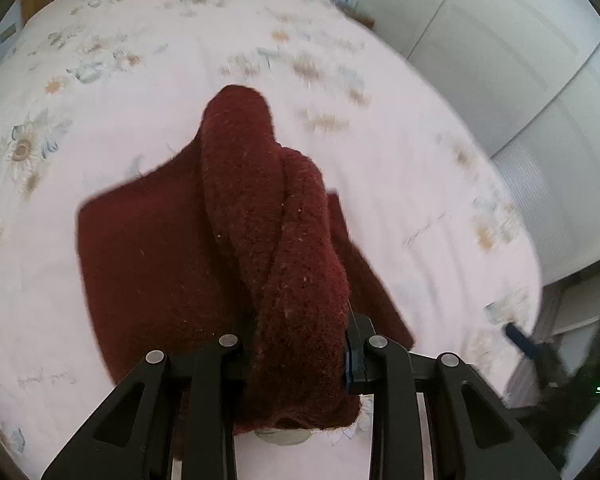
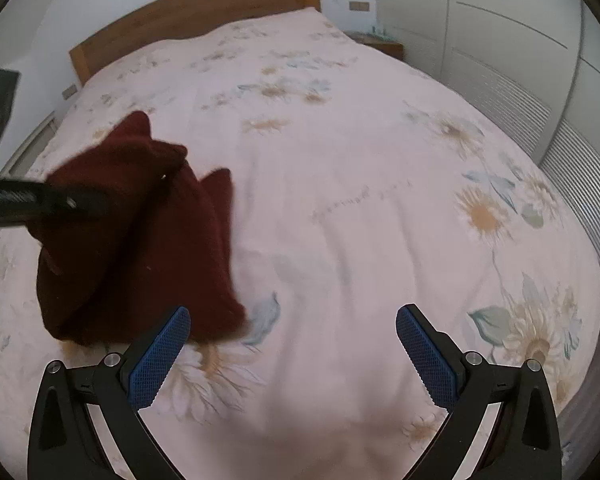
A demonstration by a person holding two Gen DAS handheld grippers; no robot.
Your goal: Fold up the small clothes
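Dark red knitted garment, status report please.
Left gripper shut on dark red knitted garment, lifting a fold. Right gripper open, empty. Floral bedspread beneath, nothing blocking.

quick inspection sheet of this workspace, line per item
surface: bed cover, pale pink with flower print
job's things: dark red cloth, part lifted, rest lying on the cover
clutter: nothing seen
grippers: left gripper shut on the cloth's bunched edge; right gripper jaws wide apart, holding nothing
cables: nothing seen
surroundings: wooden headboard, white wardrobe, bedside table
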